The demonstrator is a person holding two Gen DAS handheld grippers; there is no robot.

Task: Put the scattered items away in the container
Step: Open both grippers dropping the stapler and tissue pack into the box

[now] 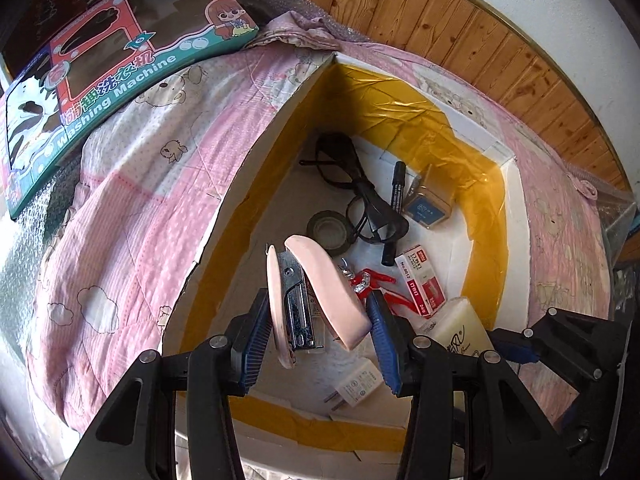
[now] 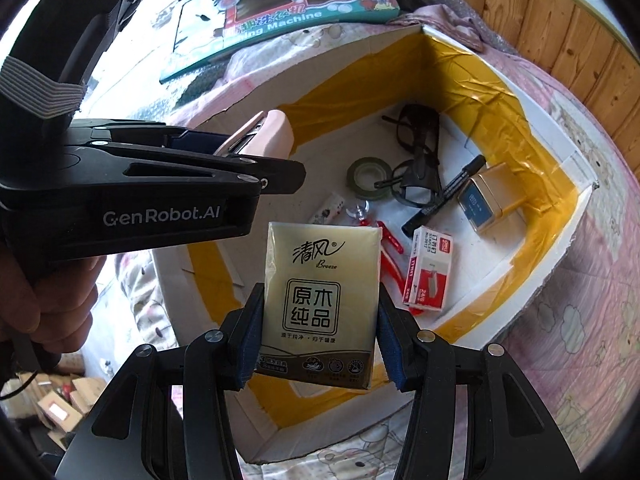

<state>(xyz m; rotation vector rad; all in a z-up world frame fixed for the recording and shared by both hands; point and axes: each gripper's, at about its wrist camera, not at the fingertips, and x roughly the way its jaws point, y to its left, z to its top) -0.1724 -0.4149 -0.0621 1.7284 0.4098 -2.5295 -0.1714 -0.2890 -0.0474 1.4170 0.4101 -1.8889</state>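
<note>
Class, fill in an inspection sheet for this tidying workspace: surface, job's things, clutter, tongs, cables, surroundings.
Surface: pink patterned quilt under the white box lined with yellow tape.
Job's things: pink stapler and tissue pack held above the box; inside lie glasses, tape roll, marker, staples box, blue-lidded tin, white plug adapter, red item.
Clutter: toy washing machine box on the quilt.
Tongs: left tongs shut on stapler; right tongs shut on tissue pack.
Cables: nothing seen.
Surroundings: wood panelling; cardboard boxes on floor.
</note>
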